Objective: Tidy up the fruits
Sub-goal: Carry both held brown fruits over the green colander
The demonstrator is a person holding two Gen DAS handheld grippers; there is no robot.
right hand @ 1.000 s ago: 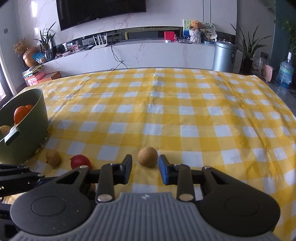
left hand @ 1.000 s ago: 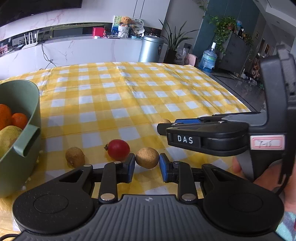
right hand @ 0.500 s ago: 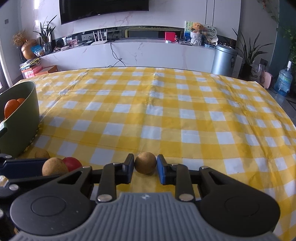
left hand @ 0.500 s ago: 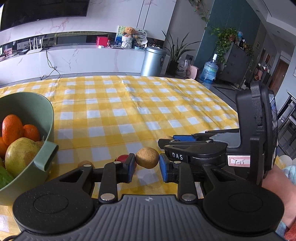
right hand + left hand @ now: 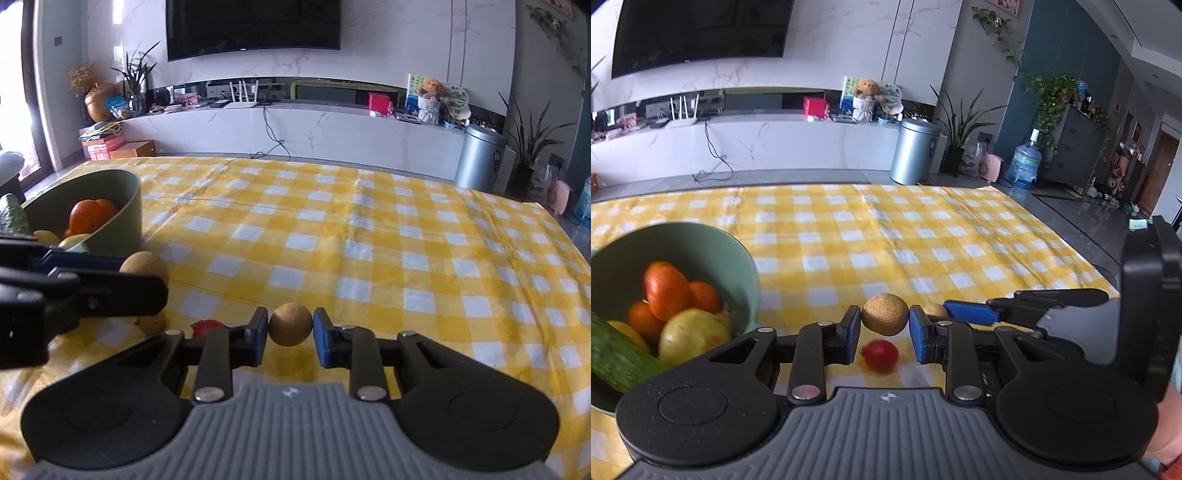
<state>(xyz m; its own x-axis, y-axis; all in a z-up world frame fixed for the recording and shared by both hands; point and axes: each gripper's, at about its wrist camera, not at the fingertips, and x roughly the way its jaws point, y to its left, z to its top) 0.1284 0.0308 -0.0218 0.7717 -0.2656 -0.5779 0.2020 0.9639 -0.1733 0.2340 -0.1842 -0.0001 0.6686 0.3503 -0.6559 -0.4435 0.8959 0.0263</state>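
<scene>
Now each gripper's jaws clamp a brown round fruit, left [image 5: 885,319] and right [image 5: 290,329], at frame centre; both were resting on the desk a second ago, now lifted.

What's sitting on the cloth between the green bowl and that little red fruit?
In the right wrist view, one brown fruit lies between the green bowl and the red fruit, half hidden under the left hand-held gripper.
</scene>
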